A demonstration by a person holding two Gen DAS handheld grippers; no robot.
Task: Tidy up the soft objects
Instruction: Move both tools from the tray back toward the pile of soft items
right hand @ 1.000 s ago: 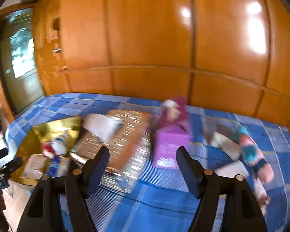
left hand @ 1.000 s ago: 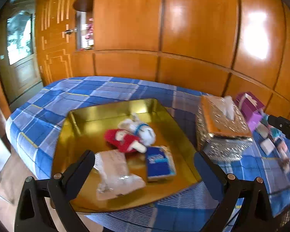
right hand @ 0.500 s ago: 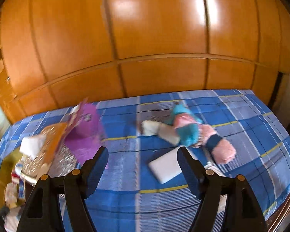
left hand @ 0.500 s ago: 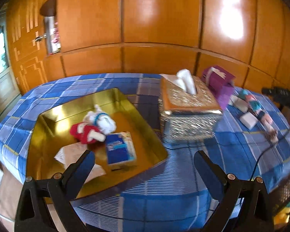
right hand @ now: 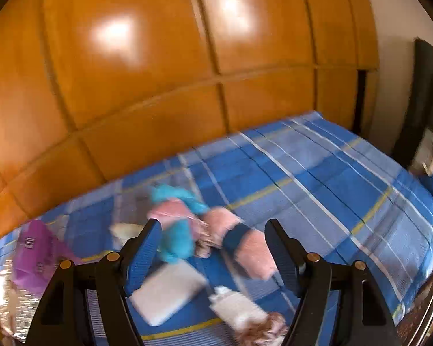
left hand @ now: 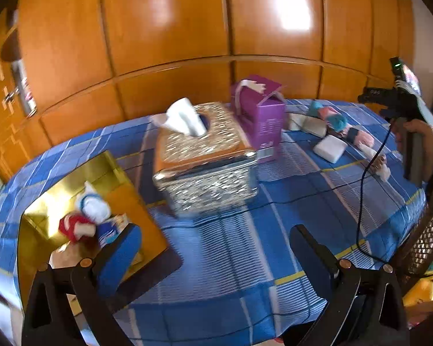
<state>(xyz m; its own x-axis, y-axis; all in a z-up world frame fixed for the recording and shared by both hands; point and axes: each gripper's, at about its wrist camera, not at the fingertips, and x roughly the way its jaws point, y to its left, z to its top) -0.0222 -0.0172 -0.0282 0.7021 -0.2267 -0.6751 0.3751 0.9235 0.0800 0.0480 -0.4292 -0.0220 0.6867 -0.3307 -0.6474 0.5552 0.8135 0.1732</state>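
Note:
My left gripper (left hand: pixel 215 256) is open and empty over the blue checked cloth, between the gold tray (left hand: pixel 80 170) and the silver tissue box (left hand: pixel 205 167). In the tray lie a white and blue plush (left hand: pixel 93 206), a red plush (left hand: pixel 72 226) and a blue tissue pack (left hand: pixel 109 232). My right gripper (right hand: pixel 213 253) is open above a pile of soft things. The pile holds a teal plush (right hand: pixel 176 239), a pink plush (right hand: pixel 170 216), a pink sock with a dark band (right hand: pixel 245 242), a white pack (right hand: pixel 167 291) and a small white and brown toy (right hand: pixel 245 311). Its pads touch nothing.
A purple box (left hand: pixel 259 115) stands behind the tissue box, also at the left of the right wrist view as the purple box (right hand: pixel 34 248). A hand (left hand: pixel 421 132) holds the right gripper at the table's right edge, and a black cable (left hand: pixel 363 190) trails over the cloth. A wooden panelled wall runs behind.
Both views have swung to the right. The left one went from the tray towards the tissue box, the right one from the boxes to the soft pile. Both grippers stayed open.

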